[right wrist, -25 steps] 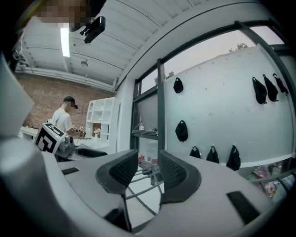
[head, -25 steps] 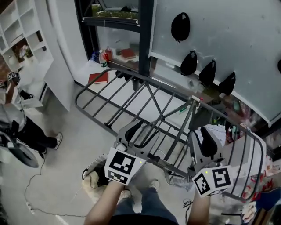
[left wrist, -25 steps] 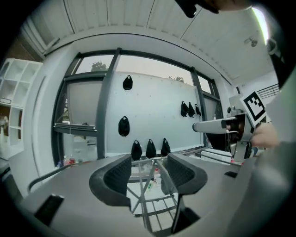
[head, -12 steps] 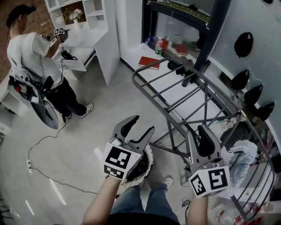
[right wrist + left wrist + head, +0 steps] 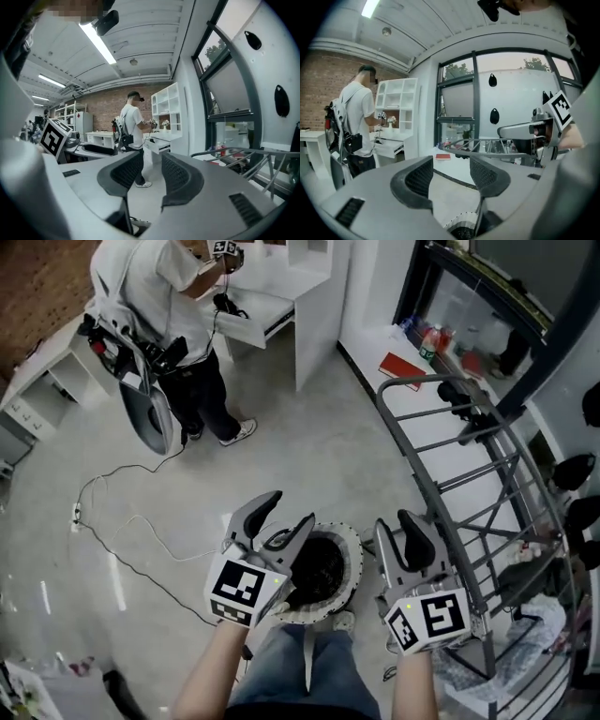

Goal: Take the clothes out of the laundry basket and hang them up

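White-rimmed laundry basket (image 5: 353, 559) below, between left claw (image 5: 285, 513) and right claw (image 5: 398, 525), both apart and empty.

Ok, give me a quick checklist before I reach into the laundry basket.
1. Left hand-held gripper jaws apart, nothing between them: ok.
2. Right hand-held gripper jaws apart, empty: ok.
3. Laundry basket on the floor, between both grippers: ok.
4. Clothes inside: only a dark mass shows: cannot tell.
5. Drying rack at the right, free bars show: ok.
6. Other person away from the basket: ok.
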`<control>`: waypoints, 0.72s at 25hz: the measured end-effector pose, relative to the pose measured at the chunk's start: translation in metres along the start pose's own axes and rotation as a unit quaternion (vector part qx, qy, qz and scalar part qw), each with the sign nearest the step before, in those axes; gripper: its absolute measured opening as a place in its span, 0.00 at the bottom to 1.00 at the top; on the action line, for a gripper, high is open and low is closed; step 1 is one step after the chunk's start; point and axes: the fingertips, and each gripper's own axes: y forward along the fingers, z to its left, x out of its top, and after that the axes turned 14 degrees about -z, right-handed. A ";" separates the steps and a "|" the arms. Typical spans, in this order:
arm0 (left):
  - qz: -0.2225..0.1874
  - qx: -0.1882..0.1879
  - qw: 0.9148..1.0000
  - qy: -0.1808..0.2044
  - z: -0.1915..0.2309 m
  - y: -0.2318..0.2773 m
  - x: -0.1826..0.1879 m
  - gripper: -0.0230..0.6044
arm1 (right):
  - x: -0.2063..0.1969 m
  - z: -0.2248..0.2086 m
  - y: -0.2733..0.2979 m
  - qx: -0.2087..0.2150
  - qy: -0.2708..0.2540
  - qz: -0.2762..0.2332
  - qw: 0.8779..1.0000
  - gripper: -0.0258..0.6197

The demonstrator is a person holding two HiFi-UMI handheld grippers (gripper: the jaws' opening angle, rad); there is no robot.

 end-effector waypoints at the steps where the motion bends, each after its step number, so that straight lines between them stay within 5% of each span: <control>1: 0.002 0.014 1.000 -0.001 0.008 -0.009 -0.005 0.44 | -0.007 0.009 0.008 0.016 0.001 0.005 1.000 0.26; 10: 0.027 0.140 0.990 -0.017 0.067 -0.089 -0.073 0.44 | -0.083 0.087 0.063 0.136 0.005 0.053 0.989 0.26; 18: 0.044 0.217 0.974 -0.050 0.090 -0.133 -0.172 0.44 | -0.185 0.131 0.079 0.209 -0.004 0.088 0.974 0.26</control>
